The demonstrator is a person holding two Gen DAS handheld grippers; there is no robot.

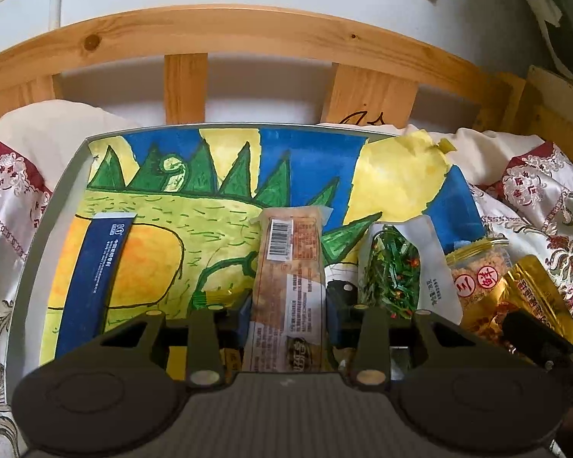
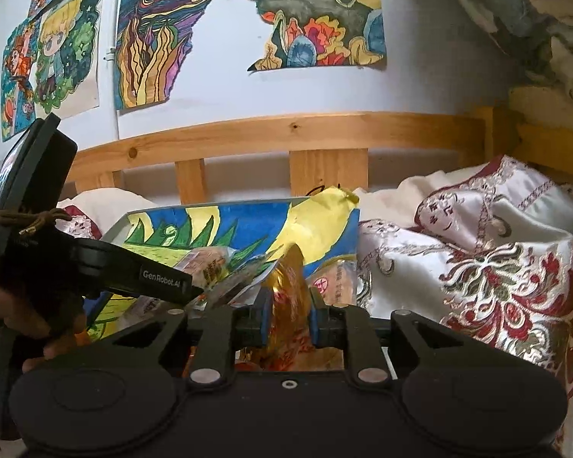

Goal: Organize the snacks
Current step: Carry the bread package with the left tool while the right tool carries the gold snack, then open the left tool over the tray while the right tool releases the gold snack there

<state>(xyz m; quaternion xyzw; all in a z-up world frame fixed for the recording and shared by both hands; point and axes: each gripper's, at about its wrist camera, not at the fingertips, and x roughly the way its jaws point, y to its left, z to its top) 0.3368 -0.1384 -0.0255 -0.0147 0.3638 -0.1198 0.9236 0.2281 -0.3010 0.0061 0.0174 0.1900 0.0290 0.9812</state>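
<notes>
My left gripper (image 1: 288,316) is shut on a long tan bar packet (image 1: 290,263) with a barcode, which lies lengthwise on the grey tray (image 1: 49,206) lined with a dinosaur painting. A dark blue box (image 1: 99,267) lies on the tray's left. To the right of the bar are a green vegetable packet (image 1: 391,271), an orange packet (image 1: 477,274) and a gold foil packet (image 1: 534,294). In the right wrist view the gold foil packet (image 2: 289,286) stands between the blue pads of my right gripper (image 2: 288,313), whose jaws stand slightly apart, at the tray's right end.
The tray (image 2: 118,229) rests on an embroidered white and red bedspread (image 2: 496,267), in front of a wooden bed rail (image 2: 286,129). A person's hand (image 2: 38,320) holds the left gripper (image 2: 160,280) at the left. Drawings hang on the wall (image 2: 156,38).
</notes>
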